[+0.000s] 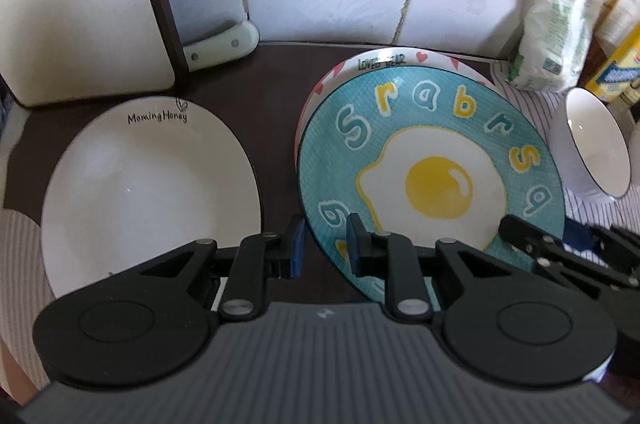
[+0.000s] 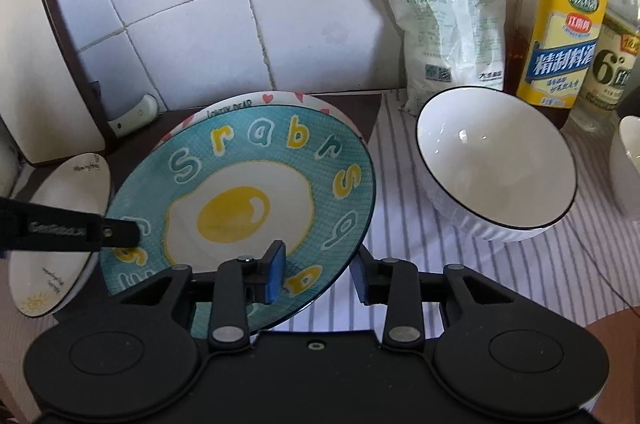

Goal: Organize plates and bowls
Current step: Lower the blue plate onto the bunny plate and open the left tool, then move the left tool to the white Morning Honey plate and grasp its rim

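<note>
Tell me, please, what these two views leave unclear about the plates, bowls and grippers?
- White heart-rimmed plate: covered in both views by the teal fried-egg plate; only its far rim shows.
- Second white bowl: cut off by the right wrist view's edge.
- Left gripper and right gripper: both straddle the teal plate's rim; contact cannot be told.

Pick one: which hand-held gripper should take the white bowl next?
Right. The right hand-held gripper sits nearer the white bowl; the left hand-held gripper straddles the egg plate's far rim.
</note>
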`<state>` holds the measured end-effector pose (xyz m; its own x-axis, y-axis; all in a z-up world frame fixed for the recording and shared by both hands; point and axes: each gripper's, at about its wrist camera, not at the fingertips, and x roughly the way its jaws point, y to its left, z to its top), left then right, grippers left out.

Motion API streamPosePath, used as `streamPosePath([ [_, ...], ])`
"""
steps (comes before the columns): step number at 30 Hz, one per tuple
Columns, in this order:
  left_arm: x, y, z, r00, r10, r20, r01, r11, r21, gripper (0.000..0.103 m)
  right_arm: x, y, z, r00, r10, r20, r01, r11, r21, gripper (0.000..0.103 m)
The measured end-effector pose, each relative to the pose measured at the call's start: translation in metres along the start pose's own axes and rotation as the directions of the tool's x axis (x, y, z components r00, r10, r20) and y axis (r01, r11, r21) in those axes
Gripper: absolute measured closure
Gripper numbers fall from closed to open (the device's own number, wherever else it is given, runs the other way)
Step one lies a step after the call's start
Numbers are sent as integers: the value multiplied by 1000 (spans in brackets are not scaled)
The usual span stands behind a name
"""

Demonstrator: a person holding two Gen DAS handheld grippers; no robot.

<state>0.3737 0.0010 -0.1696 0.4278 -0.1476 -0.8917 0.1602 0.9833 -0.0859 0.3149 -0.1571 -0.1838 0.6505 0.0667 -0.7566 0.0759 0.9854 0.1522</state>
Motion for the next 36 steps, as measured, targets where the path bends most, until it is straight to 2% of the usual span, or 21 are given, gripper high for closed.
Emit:
streamPosePath([
  [3, -12, 1, -1, 1000, -15, 10, 15, 1000, 7, 83, -5, 5, 0, 999, -52, 14, 52, 998, -32, 63],
  [7, -35, 5, -3, 999, -43, 26, 43, 999, -3, 83, -22, 4, 2, 998, -55, 34, 56, 998, -29, 63],
  [11, -61, 11, -8, 995, -85, 42, 85, 996, -4, 82, -48, 4, 5, 998, -36, 53, 37, 999, -28, 63],
  [14, -84, 18, -13, 993, -102, 63, 102, 995, 10, 82, -75, 2, 6, 998, 11, 62, -10, 1000, -15, 62],
  [19, -123, 28, -26, 990, -97, 100, 92, 994, 50, 81, -119, 12, 8, 995, 29, 94, -27, 999, -23, 57],
  [21, -138, 33, -31, 989, -96, 112, 89, 994, 63, 74, -136, 17, 8, 993, 44, 113, -40, 999, -33, 52],
  [24, -158, 40, -40, 986, -105, 128, 93, 991, 94, 66, -163, 26, 5, 985, 77, 156, -64, 994, -85, 38],
  [26, -168, 46, -46, 986, -92, 142, 78, 992, 103, 61, -178, 34, 3, 979, 97, 178, -76, 990, -122, 36],
  [28, -178, 55, -52, 986, -75, 148, 59, 992, 112, 61, -189, 42, 1, 975, 114, 188, -86, 985, -150, 34],
  [36, -189, 104, -72, 987, -54, 154, 47, 998, 45, 38, -203, 75, -10, 955, 232, 184, -181, 949, -256, 28],
])
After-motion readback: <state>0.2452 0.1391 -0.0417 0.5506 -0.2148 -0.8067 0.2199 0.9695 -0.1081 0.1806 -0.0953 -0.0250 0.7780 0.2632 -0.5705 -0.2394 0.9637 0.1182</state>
